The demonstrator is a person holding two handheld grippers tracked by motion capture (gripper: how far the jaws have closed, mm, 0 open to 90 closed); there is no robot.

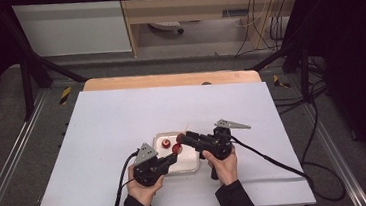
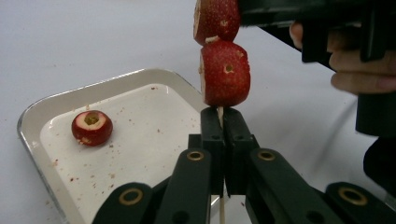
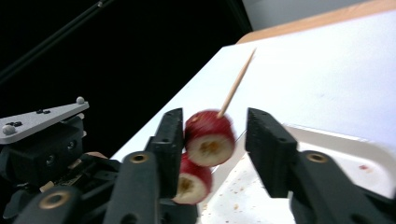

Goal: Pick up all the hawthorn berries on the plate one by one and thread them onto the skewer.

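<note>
My left gripper (image 2: 223, 114) is shut on the lower end of a thin wooden skewer (image 3: 237, 84) that stands up over a white tray (image 2: 32, 135). Two red cored fruits are threaded on it, a lower fruit (image 2: 225, 73) just above the jaws and an upper fruit (image 2: 216, 18). In the right gripper view, my right gripper (image 3: 215, 133) straddles the upper fruit (image 3: 210, 137). One jaw lies against the fruit, the other stands clear with a gap. A third red fruit (image 2: 92, 127) lies loose in the tray. In the high view both grippers meet over the tray (image 1: 191, 165).
The tray sits near the front middle of a white table sheet (image 1: 122, 118), with red crumbs scattered inside it. A wooden board edge (image 1: 169, 79) runs along the far side. Cables (image 1: 276, 162) trail from both grippers toward the table's front and right.
</note>
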